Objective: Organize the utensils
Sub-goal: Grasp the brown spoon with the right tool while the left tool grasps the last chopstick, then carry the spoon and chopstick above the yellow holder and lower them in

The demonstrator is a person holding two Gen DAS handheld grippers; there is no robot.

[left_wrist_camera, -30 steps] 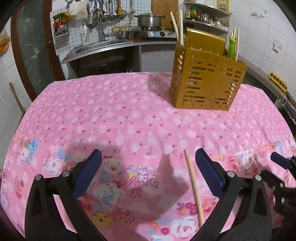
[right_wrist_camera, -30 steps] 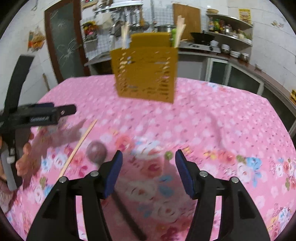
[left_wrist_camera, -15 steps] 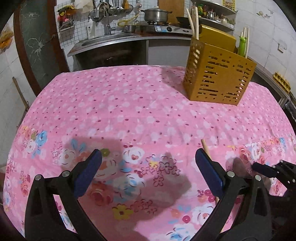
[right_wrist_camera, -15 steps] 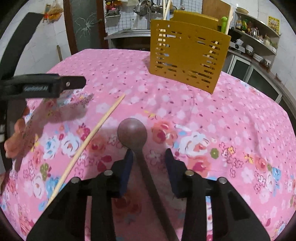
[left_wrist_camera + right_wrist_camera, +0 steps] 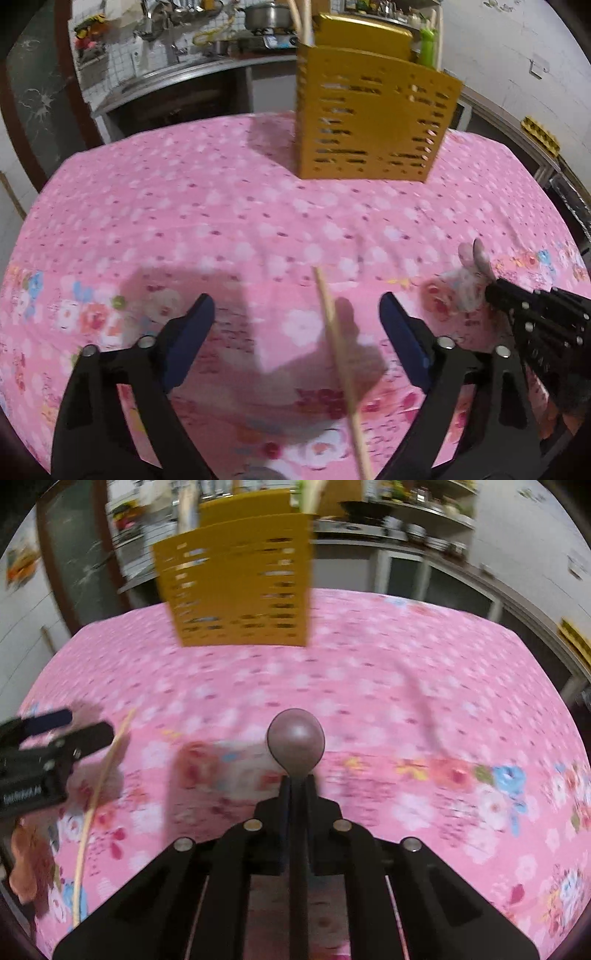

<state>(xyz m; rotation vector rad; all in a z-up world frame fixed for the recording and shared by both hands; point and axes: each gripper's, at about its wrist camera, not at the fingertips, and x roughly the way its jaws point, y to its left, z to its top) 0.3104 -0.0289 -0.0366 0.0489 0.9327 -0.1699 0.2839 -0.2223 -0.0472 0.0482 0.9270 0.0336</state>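
Now, with the right hand-held gripper point(image 5: 295, 782) clenched on the dark spoon's point(image 5: 296, 740) neck above the table point(image 5: 406, 701), I'd carry it level and tip it handle-down into the yellow utensil holder point(image 5: 240, 587), while the left hand-held gripper point(image 5: 295, 328) hangs released over the lone chopstick point(image 5: 340, 362).

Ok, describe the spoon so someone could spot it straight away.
Start at the yellow slotted holder on the pink floral tablecloth. Nearer the camera, the right tongs clamp a dark spoon. Unlike the pale thin chopstick, it has a round brown bowl.
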